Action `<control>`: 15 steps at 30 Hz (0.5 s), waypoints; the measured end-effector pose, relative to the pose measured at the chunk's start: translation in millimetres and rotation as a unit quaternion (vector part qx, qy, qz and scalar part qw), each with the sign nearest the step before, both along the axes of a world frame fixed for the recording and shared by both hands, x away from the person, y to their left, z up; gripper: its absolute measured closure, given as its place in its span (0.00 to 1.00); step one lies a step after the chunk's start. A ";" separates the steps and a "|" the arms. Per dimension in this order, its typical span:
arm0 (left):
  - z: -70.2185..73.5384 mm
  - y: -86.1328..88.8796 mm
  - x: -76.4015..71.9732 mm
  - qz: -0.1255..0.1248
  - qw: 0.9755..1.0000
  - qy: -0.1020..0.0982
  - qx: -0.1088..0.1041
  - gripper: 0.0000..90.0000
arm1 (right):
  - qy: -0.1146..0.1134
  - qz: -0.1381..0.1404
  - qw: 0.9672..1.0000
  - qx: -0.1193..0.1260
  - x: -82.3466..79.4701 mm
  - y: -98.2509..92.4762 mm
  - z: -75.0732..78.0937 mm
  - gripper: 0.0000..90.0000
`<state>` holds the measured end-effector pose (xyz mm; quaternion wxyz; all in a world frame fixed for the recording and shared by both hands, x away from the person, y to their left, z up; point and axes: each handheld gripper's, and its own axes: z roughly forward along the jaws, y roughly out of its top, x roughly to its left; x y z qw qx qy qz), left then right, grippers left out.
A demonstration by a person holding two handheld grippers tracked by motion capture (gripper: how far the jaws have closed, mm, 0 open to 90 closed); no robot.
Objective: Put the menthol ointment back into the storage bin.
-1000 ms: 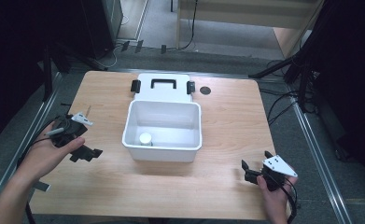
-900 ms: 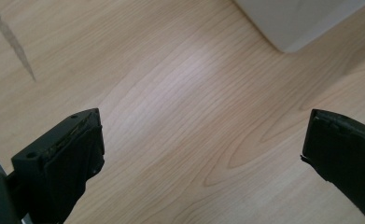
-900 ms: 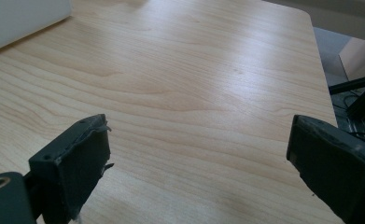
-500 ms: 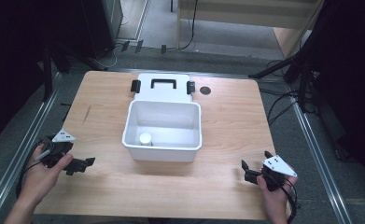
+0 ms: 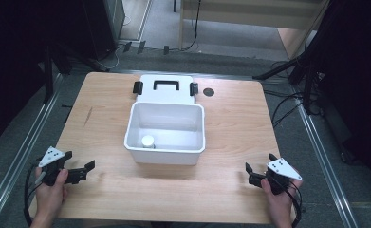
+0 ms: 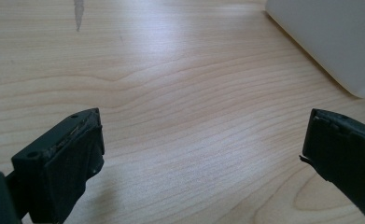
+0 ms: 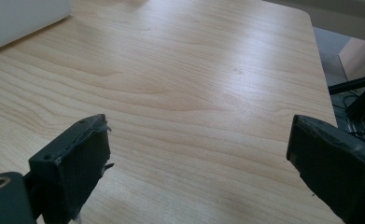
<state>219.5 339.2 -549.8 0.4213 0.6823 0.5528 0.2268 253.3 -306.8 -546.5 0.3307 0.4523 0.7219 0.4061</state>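
Note:
An open white plastic box (image 5: 166,151) stands in the middle of the wooden table (image 5: 230,123). Inside it, near the front left, lies a small white round object (image 5: 148,140). The box's lid (image 5: 165,89), with a black handle and two black latches, lies flat behind it. My left gripper (image 5: 79,160) rests near the front left corner, open and empty, and the box's corner (image 6: 329,42) shows at the upper right of its view (image 6: 203,140). My right gripper (image 5: 259,162) sits near the front right edge, open and empty (image 7: 199,149). The box wall (image 7: 21,18) is far to its left.
A small black round disc (image 5: 208,92) lies on the table right of the lid. Metal rails (image 5: 26,152) run along both sides of the table, and cables (image 5: 287,104) trail on the floor to the right. A dark scratch (image 6: 79,11) marks the wood ahead of the left gripper.
My left gripper has drawn back from beside the box's left wall toward the front left corner of the table. The right gripper has stayed put.

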 end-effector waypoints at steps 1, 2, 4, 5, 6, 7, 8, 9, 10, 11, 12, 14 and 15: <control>0.9 -0.3 -1.0 0.002 1.000 -0.007 0.001 0.00 | 0.000 0.000 1.000 0.000 0.0 0.0 0.0 0.07; 1.2 0.0 -1.9 0.002 1.000 -0.013 -0.001 0.00 | -0.001 0.000 1.000 0.000 0.1 -0.1 0.0 0.07; -0.4 0.7 -3.4 0.005 1.000 -0.023 -0.009 0.00 | 0.000 0.000 1.000 0.000 0.0 -0.1 -0.1 0.07; -0.7 0.7 -4.2 0.007 1.000 -0.028 -0.011 0.00 | 0.000 0.000 1.000 0.000 0.0 -0.1 -0.1 0.07; -1.0 0.9 -4.2 0.004 0.999 -0.029 -0.015 0.00 | -0.001 0.000 1.000 0.000 -0.1 -0.1 -0.1 0.07; -1.6 0.9 -3.6 0.001 0.999 -0.027 -0.018 0.00 | -0.001 0.000 1.000 0.000 -0.1 -0.1 -0.1 0.07; -2.3 0.3 -3.1 0.005 1.000 -0.026 -0.016 0.00 | -0.001 0.001 1.000 0.000 -0.2 -0.1 -0.1 0.07; -2.3 -0.5 -3.0 0.008 1.000 -0.026 -0.011 0.00 | -0.001 0.001 1.000 0.000 -0.2 -0.1 -0.1 0.07; -2.3 -2.7 -2.8 0.006 1.000 -0.027 -0.003 0.00 | -0.002 0.001 1.000 -0.001 -0.3 -0.2 -0.1 0.07; -2.3 -2.7 -2.8 0.006 1.000 -0.027 -0.003 0.00 | -0.002 0.001 1.000 -0.001 -0.3 -0.2 -0.1 0.07; -2.2 -3.2 -2.8 0.007 1.000 -0.026 0.000 0.00 | -0.002 0.001 1.000 -0.001 -0.4 -0.3 -0.1 0.07; -2.2 -3.3 -3.1 0.009 1.000 -0.027 0.001 0.00 | -0.003 0.001 1.000 0.000 -0.6 -0.4 0.0 0.07; -2.1 -2.6 -3.3 0.010 1.000 -0.028 0.000 0.00 | -0.003 0.001 1.000 0.000 -0.6 -0.5 0.0 0.07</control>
